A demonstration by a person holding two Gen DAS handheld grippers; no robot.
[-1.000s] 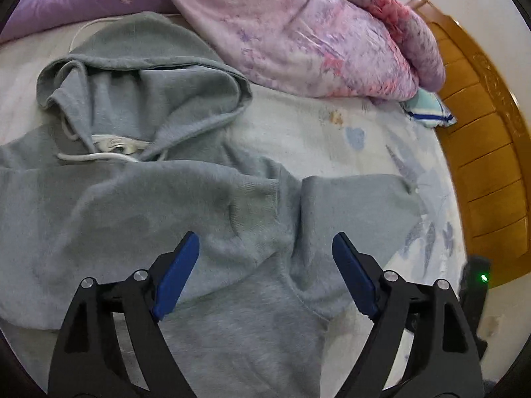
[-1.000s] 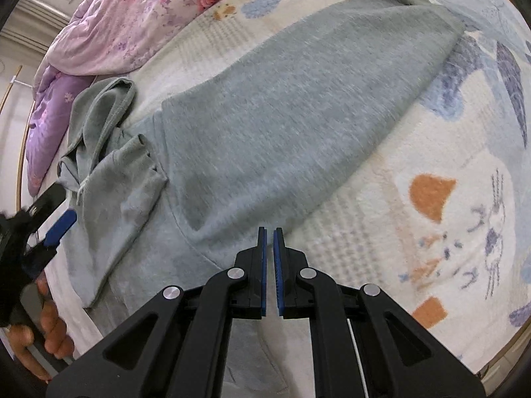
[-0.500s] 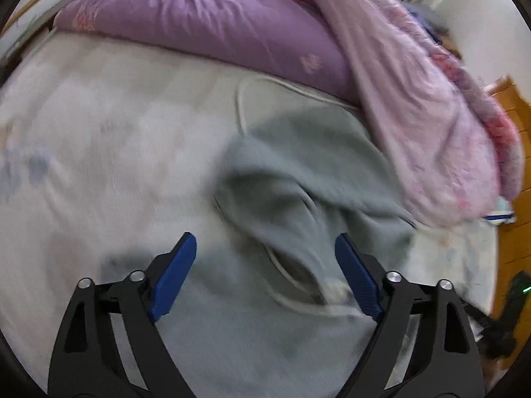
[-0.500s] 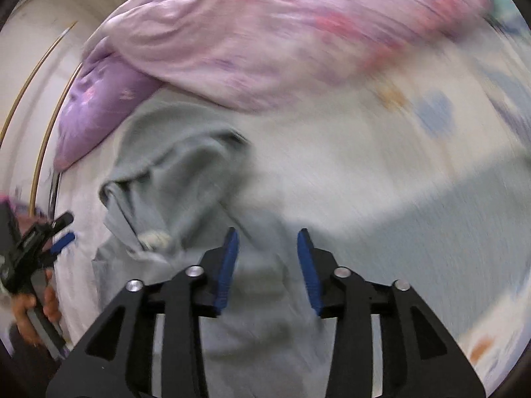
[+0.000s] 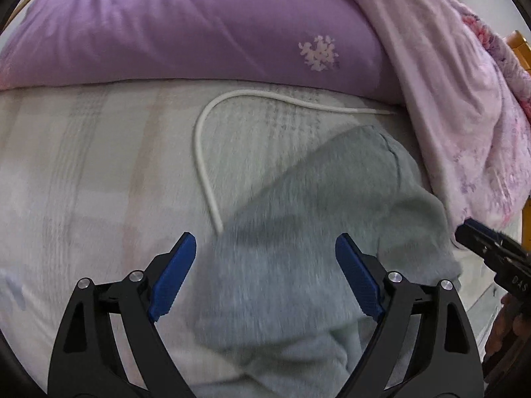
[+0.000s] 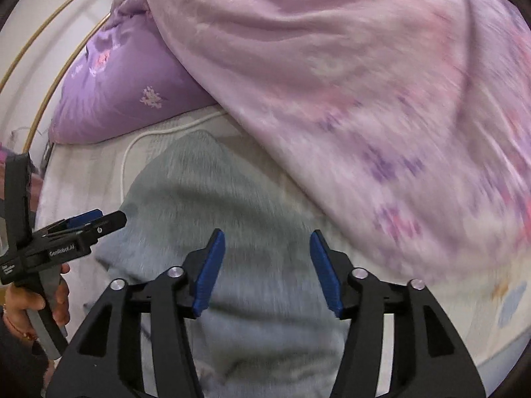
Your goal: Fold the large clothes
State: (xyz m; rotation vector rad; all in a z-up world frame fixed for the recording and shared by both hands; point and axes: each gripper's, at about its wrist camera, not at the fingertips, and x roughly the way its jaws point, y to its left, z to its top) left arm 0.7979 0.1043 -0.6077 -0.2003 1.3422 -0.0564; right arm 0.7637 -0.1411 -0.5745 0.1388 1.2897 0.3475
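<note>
Close in, the left gripper (image 5: 265, 275) stands wide open with nothing between its blue pads, poised over the near part of the grey hoodie (image 5: 318, 232). The right gripper (image 6: 267, 270) is likewise spread and empty, hovering above the same garment (image 6: 232, 232), which lies on the bed sheet (image 5: 83, 182) with its rounded hood end pointing away toward the pillow.

Just beyond the hoodie's left edge, a white cord (image 5: 202, 152) loops across the sheet and disappears under the fabric. I judge this the main hazard: a pinch taken at that edge could catch the cord along with the cloth and drag it into the fold. On the hoodie's far right side the pink floral quilt (image 6: 381, 99) sits touching or overlapping it, so lifting that side may snag or pull the quilt. Beyond the hoodie lies the purple pillow (image 5: 182, 26).

Both views are motion-blurred, so exact edges are uncertain.

Lettering on the left gripper's body reads roughly "GenRobot.AI"; "DAS" shows on the right gripper's.
</note>
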